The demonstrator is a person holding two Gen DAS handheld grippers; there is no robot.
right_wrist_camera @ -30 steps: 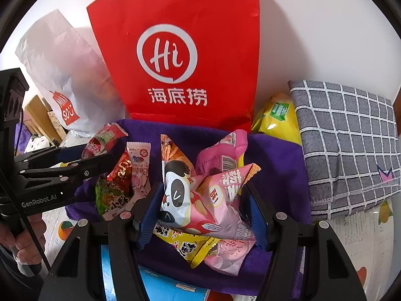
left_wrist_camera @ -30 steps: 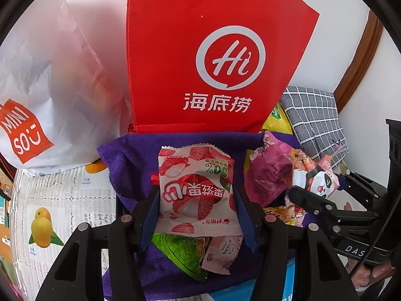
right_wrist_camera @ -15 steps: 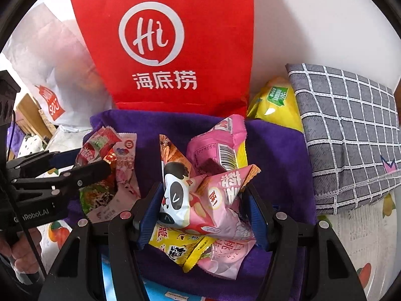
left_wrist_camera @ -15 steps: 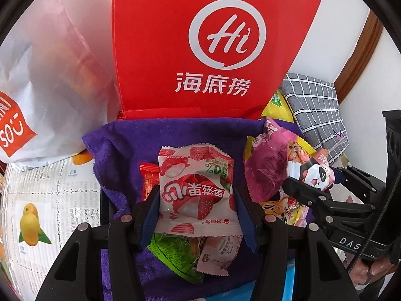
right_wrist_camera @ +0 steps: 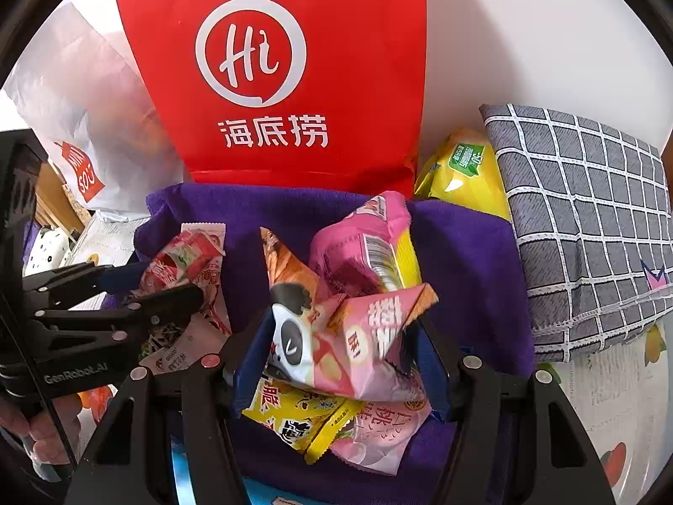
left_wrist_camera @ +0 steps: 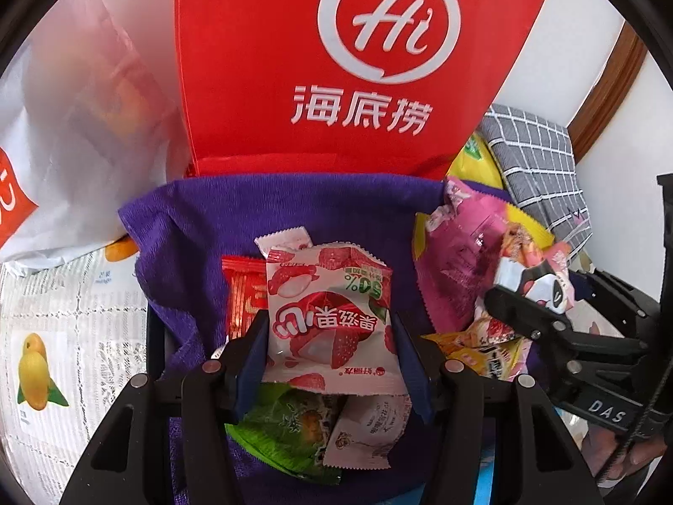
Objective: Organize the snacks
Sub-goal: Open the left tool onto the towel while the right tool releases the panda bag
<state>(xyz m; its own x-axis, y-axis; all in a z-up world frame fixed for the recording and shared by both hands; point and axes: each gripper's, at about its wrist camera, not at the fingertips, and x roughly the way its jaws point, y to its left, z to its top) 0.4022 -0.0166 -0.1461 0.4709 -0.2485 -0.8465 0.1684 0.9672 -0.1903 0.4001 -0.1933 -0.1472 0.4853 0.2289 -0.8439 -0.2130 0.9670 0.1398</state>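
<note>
I am in a lived-in room of a home, working at a desk [right_wrist_camera: 622,383] covered with printed paper showing fruit pictures, pushed up against a plain white wall [right_wrist_camera: 525,42]. A red restaurant carrier bag [right_wrist_camera: 294,84] and a white shop bag [right_wrist_camera: 84,118] lean on that wall beside a grey checked cushion [right_wrist_camera: 589,219]. A purple towel [left_wrist_camera: 294,210] is spread under loose snack packets, and brown wooden door trim [left_wrist_camera: 610,92] shows at the edge.
</note>
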